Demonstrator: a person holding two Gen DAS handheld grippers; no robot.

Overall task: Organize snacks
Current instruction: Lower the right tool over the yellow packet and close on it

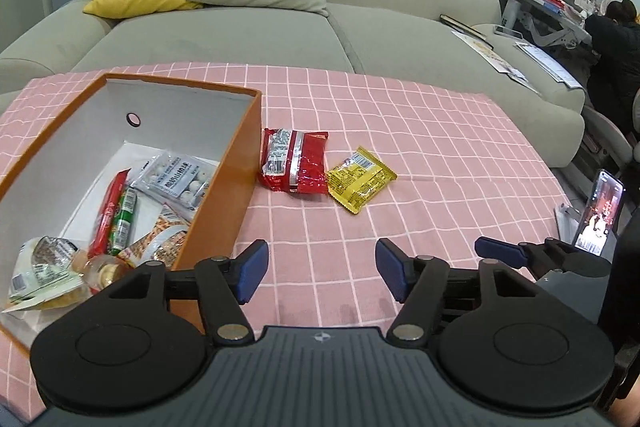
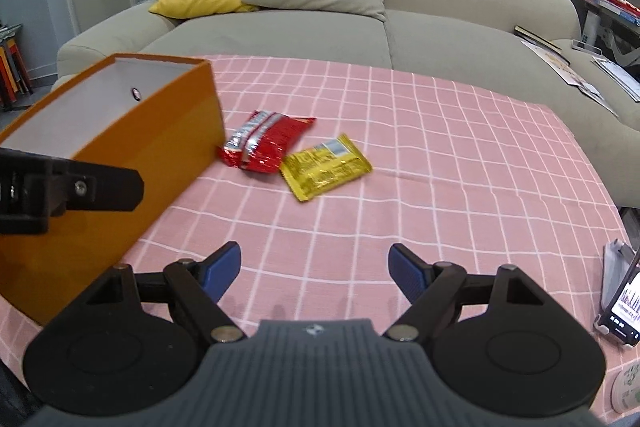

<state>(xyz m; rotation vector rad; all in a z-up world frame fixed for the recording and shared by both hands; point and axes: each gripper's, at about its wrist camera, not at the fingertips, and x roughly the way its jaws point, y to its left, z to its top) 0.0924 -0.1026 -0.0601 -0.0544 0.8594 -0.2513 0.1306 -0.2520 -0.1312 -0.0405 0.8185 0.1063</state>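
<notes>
An orange box with a white inside stands at the left of the pink checked tablecloth. Several snack packets lie in it. Just right of the box a red packet lies flat, and a yellow packet lies against its right side. My left gripper is open and empty, hovering over the cloth short of both packets, by the box's near right corner. My right gripper is also open and empty, likewise short of the packets; one of its fingertips shows in the left wrist view.
A grey-green sofa with yellow and grey cushions runs behind the table. A phone on a stand sits at the table's right edge. A person in black sits by a cluttered desk at the far right.
</notes>
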